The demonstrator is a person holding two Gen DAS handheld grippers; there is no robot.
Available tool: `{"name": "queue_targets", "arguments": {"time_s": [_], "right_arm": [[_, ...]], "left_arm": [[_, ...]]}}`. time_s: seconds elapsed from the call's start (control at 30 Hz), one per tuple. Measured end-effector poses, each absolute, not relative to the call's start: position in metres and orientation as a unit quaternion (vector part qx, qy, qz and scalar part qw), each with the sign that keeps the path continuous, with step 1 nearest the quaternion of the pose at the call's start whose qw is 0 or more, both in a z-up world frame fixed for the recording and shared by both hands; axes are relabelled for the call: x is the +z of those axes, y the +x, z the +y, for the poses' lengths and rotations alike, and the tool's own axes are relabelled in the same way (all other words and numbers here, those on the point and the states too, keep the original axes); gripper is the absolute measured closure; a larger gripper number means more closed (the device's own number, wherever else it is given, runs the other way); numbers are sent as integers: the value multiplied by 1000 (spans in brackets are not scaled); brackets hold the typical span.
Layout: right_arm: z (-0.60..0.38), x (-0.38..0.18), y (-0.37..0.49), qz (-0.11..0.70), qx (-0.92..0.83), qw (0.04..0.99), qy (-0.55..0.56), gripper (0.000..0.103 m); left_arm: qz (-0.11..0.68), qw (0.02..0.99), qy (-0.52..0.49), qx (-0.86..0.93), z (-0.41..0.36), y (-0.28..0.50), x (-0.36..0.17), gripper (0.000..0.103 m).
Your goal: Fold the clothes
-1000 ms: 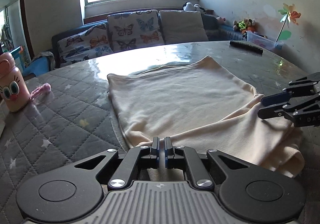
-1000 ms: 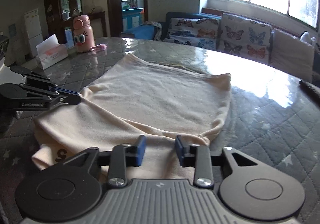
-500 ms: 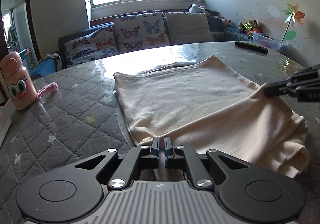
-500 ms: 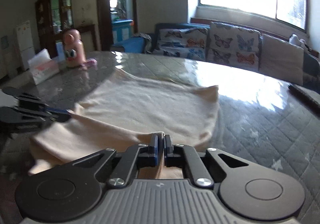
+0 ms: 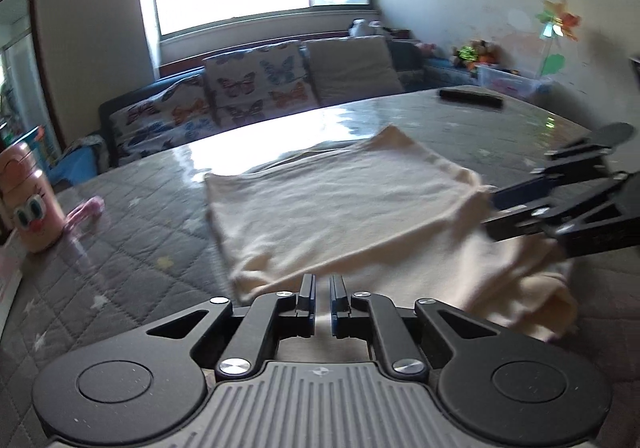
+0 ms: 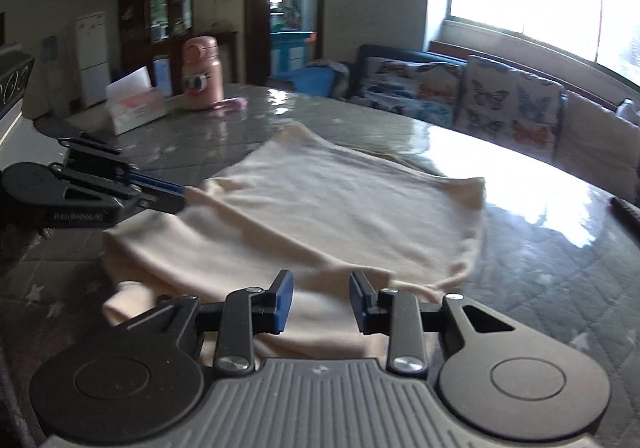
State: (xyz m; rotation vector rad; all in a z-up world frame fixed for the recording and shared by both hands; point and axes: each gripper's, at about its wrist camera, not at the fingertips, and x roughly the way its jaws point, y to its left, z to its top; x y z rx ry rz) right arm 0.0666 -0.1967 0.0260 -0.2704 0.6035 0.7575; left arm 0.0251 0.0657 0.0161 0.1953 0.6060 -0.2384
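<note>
Table (image 5: pixel 152 216): a big round table with a grey quilted cover under a shiny clear sheet; the window light reflects on the far part.
Sofa (image 5: pixel 248 88): it stands behind the table, under the window, with butterfly-pattern cushions.
Garment (image 5: pixel 340 204): a cream-coloured piece of clothing lies in the middle of the table. The far part is flat in one smooth layer. The near edge is folded over itself and makes a thicker roll along the side closest to both cameras. In the right wrist view the garment (image 6: pixel 336 208) has one corner hanging loose at the near right.
Right gripper (image 6: pixel 320 302): the jaws are spread wide, with the cream cloth visible in the gap between the blue pads. It sits over the near folded edge and grips nothing. In the left wrist view the same tool (image 5: pixel 496 204) comes from the right side, its tips at the right edge of the garment.
Left gripper (image 5: pixel 322 296): the fingers are slightly apart, a narrow gap with pale cloth seen through it. I cannot tell if cloth is between them. In the right wrist view it (image 6: pixel 182 196) reaches the left edge of the garment.
Tissue box (image 6: pixel 134 104): white and pink, on the far left of the table.
Pink bottle (image 6: pixel 200 74): a cartoon face, upright beside the tissue box.
Remote control (image 5: pixel 470 98): dark and long, at the far right of the table, well apart from the garment.
</note>
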Motion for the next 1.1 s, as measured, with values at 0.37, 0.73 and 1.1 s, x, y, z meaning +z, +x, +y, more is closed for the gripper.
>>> {"name": "queue_targets", "arguments": {"time_s": [0.37, 0.73, 1.1], "right_arm": [[-180, 12, 54, 307, 374, 862, -153, 70], [-226, 20, 51, 314, 335, 880, -121, 70], [-231, 22, 51, 314, 333, 880, -128, 67]], "left_arm": [[313, 936, 103, -124, 64, 15, -1, 93], [305, 937, 111, -128, 67, 5, 7, 84], [285, 919, 203, -181, 60, -42, 12, 62]]}}
